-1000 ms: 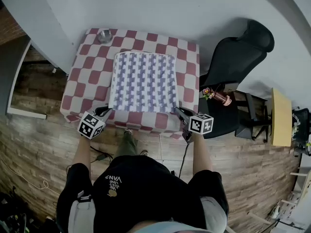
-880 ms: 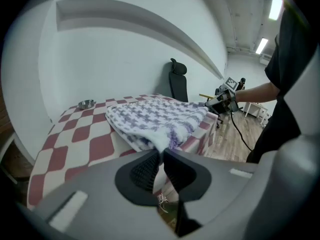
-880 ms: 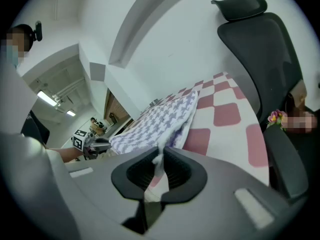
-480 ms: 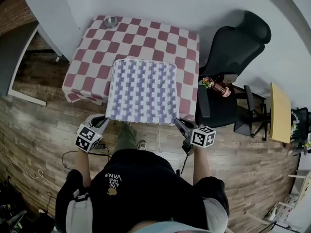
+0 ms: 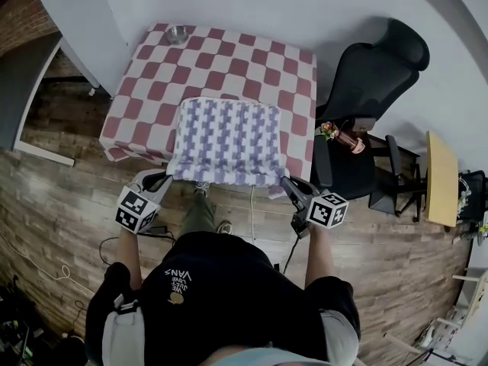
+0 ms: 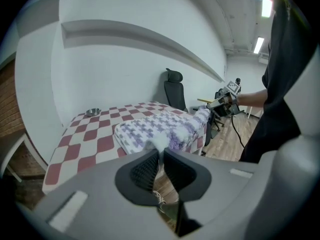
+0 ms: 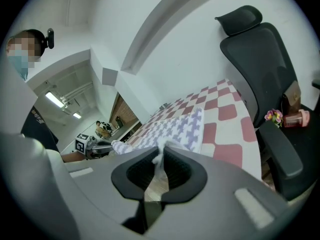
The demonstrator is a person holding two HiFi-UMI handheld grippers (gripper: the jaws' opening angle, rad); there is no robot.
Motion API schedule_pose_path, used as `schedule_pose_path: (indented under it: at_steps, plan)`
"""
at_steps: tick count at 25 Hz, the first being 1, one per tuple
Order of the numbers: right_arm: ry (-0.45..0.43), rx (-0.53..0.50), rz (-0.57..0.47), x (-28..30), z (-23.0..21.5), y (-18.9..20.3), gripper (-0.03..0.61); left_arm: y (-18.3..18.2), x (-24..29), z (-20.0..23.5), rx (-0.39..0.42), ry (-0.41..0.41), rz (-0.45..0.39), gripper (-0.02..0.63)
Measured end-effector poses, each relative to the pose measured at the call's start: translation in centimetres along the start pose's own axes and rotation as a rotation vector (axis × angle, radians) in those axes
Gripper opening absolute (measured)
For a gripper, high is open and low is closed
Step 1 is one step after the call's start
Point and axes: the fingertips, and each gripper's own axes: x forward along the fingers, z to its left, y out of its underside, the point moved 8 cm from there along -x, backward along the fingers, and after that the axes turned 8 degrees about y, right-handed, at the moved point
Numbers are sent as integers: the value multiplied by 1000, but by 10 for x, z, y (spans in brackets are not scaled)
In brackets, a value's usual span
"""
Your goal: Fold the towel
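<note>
So the towel (image 5: 225, 139) (purple and white check) is lying mid-frame on the desk (image 5: 229, 59). Its near edge is off the front of the desk and hanging over the wood floor (image 5: 61, 197). The left gripper (image 5: 166, 176) has the near left corner and the right gripper (image 5: 287, 182) has the near right one. In both gripper views the fingers are squeezed almost together, with just a thin bit of cloth pinched between them.

Holding both corners makes sense to me. It keeps that edge pulled out straight between the hands, so it should travel as one line instead of bunching up. I can't quite tell from above whether the overhang rests against the desk's front edge or hangs clear of it.

There's plenty of room for the fold. The upper part of the desk past the towel is bare checkered cloth, apart from a small metal bowl (image 5: 177, 33) way up in the top left corner, well away from the towel. The tight side is the right, where a black office chair (image 5: 374, 90) sits just beside the desk, near the right gripper.
</note>
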Motion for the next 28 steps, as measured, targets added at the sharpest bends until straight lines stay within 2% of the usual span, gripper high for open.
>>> schedule_pose_path:
  at_steps: [6, 14, 21, 28]
  plan:
    - [24, 8, -7, 37, -15, -51, 35, -38, 25, 50, -4, 0, -4, 34]
    - [75, 7, 6, 99, -45, -116, 35, -71, 80, 121, -109, 4, 19, 28]
    - [126, 21, 58, 156, -73, -143, 35, -70, 120, 167, -213, 9, 81, 28]
    - [181, 65, 109, 189, -94, -147, 35, -60, 144, 192, -358, 10, 106, 29]
